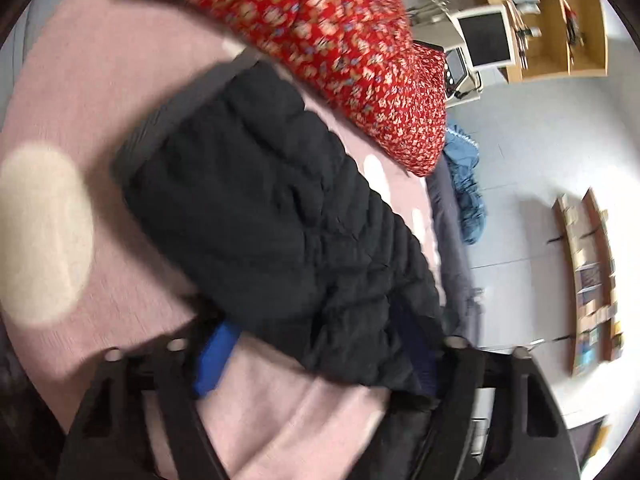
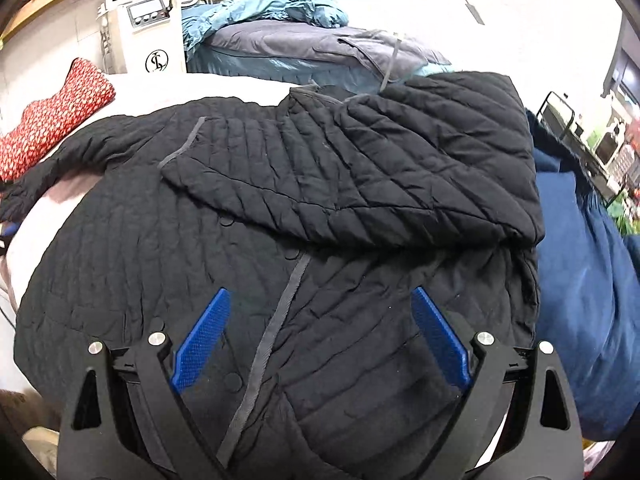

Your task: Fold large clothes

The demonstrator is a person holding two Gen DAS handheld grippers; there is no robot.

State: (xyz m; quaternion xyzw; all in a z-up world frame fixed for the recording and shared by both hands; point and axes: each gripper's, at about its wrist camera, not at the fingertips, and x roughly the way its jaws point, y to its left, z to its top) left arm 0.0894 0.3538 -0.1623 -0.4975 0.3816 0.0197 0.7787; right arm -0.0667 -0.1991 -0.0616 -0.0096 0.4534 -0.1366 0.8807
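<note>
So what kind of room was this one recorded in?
Probably a lived-in bedroom or dorm-style room: a pink bed sheet under the black quilted jacket, a second bed with grey-blue bedding, and wooden shelves.

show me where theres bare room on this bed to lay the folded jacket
Pink sheet is bare left of the black sleeve, below the red floral cloth. Crowded: the jacket fills the middle, with blue fabric at its right edge.

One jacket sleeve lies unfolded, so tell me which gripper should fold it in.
Left. The left gripper has the outstretched sleeve between its fingers, whereas the right gripper hangs open over the jacket body, away from that sleeve.
</note>
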